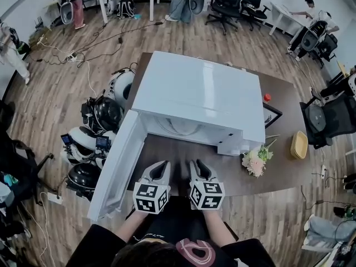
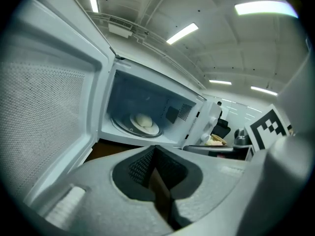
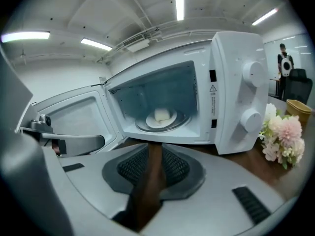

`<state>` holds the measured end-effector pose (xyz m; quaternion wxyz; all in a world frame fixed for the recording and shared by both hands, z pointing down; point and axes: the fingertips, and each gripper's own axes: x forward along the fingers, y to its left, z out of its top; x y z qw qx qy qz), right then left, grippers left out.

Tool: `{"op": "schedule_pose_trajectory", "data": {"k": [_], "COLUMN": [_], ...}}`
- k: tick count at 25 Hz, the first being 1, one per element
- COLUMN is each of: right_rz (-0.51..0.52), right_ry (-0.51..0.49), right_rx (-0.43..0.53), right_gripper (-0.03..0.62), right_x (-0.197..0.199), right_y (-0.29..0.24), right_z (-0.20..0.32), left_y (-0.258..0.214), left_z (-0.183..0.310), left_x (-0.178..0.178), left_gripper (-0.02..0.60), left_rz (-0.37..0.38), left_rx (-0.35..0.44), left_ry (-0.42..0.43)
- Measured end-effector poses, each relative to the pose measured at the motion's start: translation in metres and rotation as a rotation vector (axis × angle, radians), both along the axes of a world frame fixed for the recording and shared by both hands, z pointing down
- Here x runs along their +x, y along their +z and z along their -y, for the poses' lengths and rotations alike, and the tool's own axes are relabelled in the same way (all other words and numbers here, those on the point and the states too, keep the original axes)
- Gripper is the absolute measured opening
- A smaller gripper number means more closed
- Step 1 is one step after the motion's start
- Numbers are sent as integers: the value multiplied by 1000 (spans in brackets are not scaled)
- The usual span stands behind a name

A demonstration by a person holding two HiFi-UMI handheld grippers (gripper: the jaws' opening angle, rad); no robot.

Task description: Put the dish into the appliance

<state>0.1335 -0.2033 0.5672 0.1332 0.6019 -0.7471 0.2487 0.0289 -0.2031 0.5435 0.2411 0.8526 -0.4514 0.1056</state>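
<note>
Dish (image 3: pixel 161 117) was inside the microwave (image 1: pixel 200 90), sitting on the turntable (image 2: pixel 120 125) with a pale lump on it. Door (image 1: pixel 118 166) was swung fully open, at 9 o'clock of the cavity. Both tools sat side by side at 6 o'clock of the microwave, above the near table (image 1: pixel 283 113) edge, noses aimed into the cavity and well clear of the dish. Left gripper (image 1: pixel 161 164): jaws pressed together, empty. Right gripper (image 1: pixel 197 164): jaws a narrow slit apart, only table showing through, pinching nothing. Flowers (image 1: pixel 255 160) lay at 3 o'clock of the right gripper, just beside the microwave's knob side. Yellow basket (image 1: pixel 299 144) sat further out at 3 o'clock.
</note>
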Motion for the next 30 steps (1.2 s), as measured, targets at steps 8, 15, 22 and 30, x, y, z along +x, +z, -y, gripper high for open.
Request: {"op": "schedule_pose_trajectory", "data": {"k": [8,15,22,30], "right_rz": [-74,-93,-82,-87], "right_ry": [44,50,53,65], "right_rx": [-11,-16,-16,-46], "right_gripper": [9,8,6,6], "right_x": [5,3,2,4], "right_y": [3,4,3,13], "right_z": [-14,-19,-20,-26], "left_y": [8,9,9,8], "left_z": [-13,-16,-17,-16], "left_x": [6,14,16,18], "left_gripper": [8,8,8,8], "left_rz": [-3,5,9,9], "left_rx": [-28,-25,-23,-9], "left_ry": [43,88,110,122]}}
